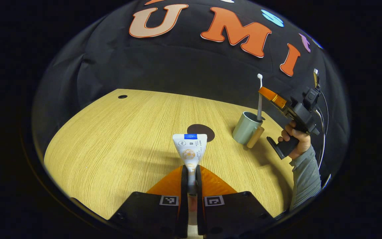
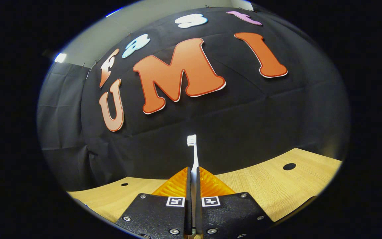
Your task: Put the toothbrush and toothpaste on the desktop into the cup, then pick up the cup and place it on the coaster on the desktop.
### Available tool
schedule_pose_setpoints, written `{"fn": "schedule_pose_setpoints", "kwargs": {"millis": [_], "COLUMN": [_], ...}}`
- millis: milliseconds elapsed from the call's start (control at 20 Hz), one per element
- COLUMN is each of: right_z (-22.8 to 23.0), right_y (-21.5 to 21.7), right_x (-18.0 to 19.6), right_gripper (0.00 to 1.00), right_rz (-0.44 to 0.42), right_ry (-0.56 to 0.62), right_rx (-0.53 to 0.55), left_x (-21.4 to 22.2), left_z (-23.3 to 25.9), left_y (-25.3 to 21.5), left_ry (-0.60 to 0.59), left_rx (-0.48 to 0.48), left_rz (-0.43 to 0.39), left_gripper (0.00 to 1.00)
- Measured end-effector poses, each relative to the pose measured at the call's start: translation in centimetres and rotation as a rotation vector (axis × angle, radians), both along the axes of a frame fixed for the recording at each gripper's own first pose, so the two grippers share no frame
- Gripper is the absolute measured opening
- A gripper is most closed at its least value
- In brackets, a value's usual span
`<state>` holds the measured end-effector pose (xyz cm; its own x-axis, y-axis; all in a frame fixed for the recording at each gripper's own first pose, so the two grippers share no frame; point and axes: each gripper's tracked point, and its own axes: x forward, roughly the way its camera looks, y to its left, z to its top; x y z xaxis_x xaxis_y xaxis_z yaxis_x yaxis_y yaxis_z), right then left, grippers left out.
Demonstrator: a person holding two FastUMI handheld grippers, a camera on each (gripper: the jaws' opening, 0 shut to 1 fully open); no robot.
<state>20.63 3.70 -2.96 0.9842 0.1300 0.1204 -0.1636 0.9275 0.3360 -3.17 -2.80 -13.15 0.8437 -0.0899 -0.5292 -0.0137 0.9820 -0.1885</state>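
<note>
In the left gripper view, my left gripper (image 1: pixel 191 170) is shut on the lower end of a white toothpaste tube (image 1: pixel 190 147), which stands upright above the wooden desk (image 1: pixel 111 149). A dark brown round coaster (image 1: pixel 206 130) lies just behind the tube, partly hidden by it. To the right stands a grey-green cup (image 1: pixel 245 127) with a wooden handle (image 1: pixel 255 137). A white toothbrush (image 1: pixel 259 103) stands upright with its lower end inside the cup, bristles up. My right gripper (image 1: pixel 266 94) is shut on its shaft. In the right gripper view, the toothbrush (image 2: pixel 194 152) rises between the right gripper's (image 2: pixel 193 172) orange fingers.
A hand (image 1: pixel 293 137) and grey sleeve (image 1: pixel 305 176) hold the right gripper at the desk's right side. A cable hole (image 1: pixel 122 96) sits at the desk's far left corner; another hole (image 2: pixel 289 166) shows in the right gripper view. The black cloth wall stands behind the desk.
</note>
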Motion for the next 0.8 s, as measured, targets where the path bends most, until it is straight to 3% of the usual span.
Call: {"fn": "schedule_pose_setpoints", "kwargs": {"millis": [300, 800], "right_z": [-2.0, -3.4], "right_y": [0.9, -1.4], "right_x": [-0.2, -2.2], "right_gripper": [0.05, 0.07], "right_rz": [0.009, -0.027], "right_ry": [0.026, 0.059], "right_rx": [-0.062, -0.091], "left_x": [-0.4, 4.4], "left_z": [2.4, 4.5], "left_y": [0.6, 0.5], "left_ry": [-0.029, -0.105], "left_rx": [0.006, 0.031], "left_rz": [-0.012, -0.068], "left_gripper": [0.14, 0.14]}}
